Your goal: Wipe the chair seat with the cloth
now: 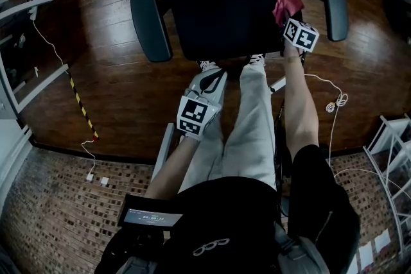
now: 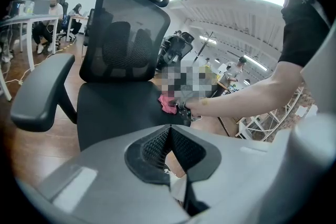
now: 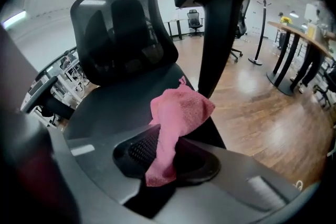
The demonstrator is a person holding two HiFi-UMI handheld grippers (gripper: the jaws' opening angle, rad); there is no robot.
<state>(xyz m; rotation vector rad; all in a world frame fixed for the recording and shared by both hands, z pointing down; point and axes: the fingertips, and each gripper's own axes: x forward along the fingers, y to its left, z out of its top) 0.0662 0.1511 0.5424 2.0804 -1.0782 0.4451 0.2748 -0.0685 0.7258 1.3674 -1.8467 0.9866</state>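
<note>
The cloth (image 3: 176,123) is pink and soft. The right gripper (image 3: 165,148) has it; the jaws are pinched on its low end, and the rest sticks out past the tips in a loose bunch. So its long way runs straight on from the jaws, toward the chair back.

The cloth is at the front right corner of the seat (image 1: 225,3), just by the right armrest (image 1: 334,2). I cannot tell if it is touching the seat yet. Almost all of the black seat lies to the left of the cloth and away from the person; I think the wipe has to go that way, across and back.

The right gripper is the near one; it is right at the seat. The left gripper (image 2: 168,136) is well apart from it, held low over the person's legs (image 1: 253,131). Its jaws are pressed together with nothing in them; it points at the seat but does not reach it.

There are black and white square marks on the cubes (image 1: 300,34). A small screen (image 1: 151,218) by the person's chest shows tiny signs, too small to read. I see no other words.
</note>
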